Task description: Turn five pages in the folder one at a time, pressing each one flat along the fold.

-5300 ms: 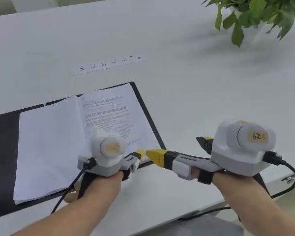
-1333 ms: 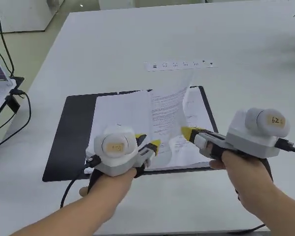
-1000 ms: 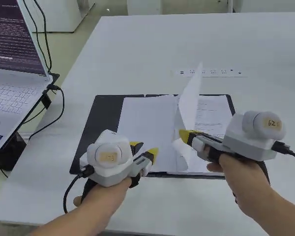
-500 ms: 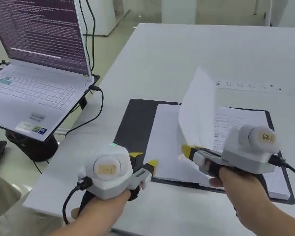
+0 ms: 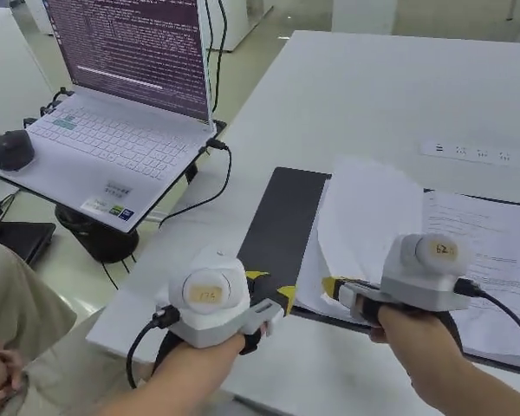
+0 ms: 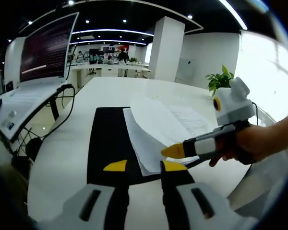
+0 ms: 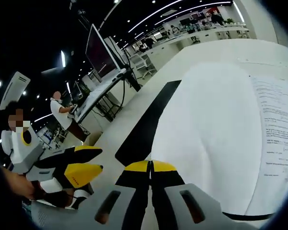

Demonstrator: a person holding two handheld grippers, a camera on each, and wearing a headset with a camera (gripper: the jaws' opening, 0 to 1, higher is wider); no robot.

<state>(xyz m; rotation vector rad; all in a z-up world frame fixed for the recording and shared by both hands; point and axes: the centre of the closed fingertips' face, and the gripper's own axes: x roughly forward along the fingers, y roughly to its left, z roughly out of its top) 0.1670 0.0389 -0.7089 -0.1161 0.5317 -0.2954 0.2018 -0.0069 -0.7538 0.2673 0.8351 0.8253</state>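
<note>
The right gripper [image 5: 331,286] pinches 1 page [image 5: 368,217] up to turn it; the left gripper [image 5: 273,286] hangs part open, empty, ready to press

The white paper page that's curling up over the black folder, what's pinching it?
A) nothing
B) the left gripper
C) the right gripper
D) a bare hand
C: the right gripper is shut on the lower edge of the white paper page; the left gripper is open and holds nothing.
</note>
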